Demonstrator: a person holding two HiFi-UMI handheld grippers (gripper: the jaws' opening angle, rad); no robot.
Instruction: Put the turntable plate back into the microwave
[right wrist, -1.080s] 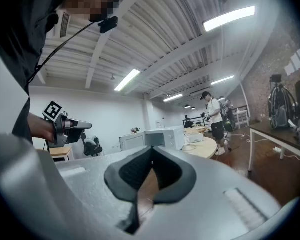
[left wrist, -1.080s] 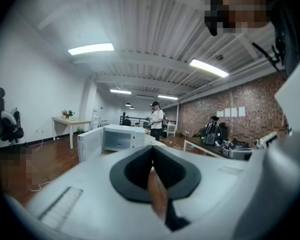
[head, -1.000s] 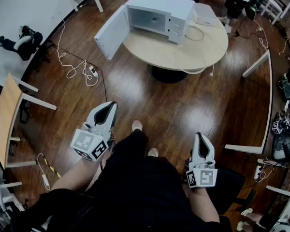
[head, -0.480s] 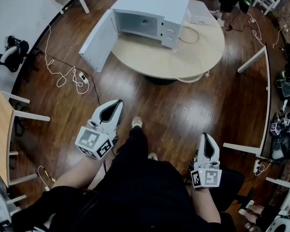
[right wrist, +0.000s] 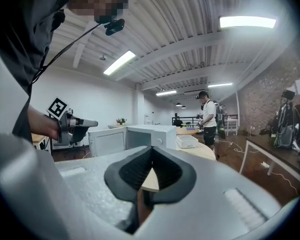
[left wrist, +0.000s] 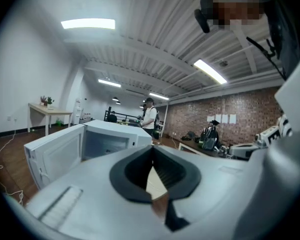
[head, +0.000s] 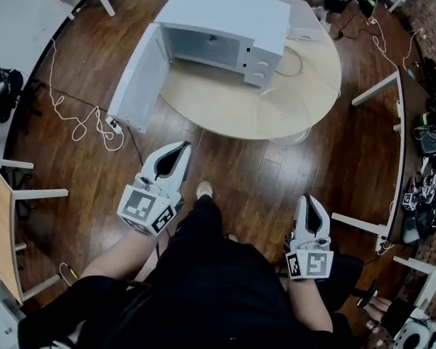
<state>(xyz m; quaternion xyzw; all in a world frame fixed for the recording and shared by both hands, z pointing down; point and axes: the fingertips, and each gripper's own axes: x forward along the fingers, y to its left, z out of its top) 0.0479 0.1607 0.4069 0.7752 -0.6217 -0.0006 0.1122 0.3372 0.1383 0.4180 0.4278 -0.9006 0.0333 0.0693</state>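
The person stands on the dark wooden floor, a short way back from the round pale surface, with one tool in each hand held low in front of the body. The left claw is pressed together with nothing in it; in its own view the black pads meet at the tip and only the surface shows through the gap behind them. The right claw is pressed together too and just as empty. Both point toward the surface and neither touches anything. The white microwave sits on the far left part of the surface, its door swung wide open to the left and hanging out past the edge, the inside bare as far as I can see. The turntable plate is clear glass and hard to pick out: it lies flat on the surface near the front right edge, in front of and to the right of the microwave, well apart from both claws. A white tray sits just right of the microwave, with a looped cord beside it. Another person stands beyond the surface.
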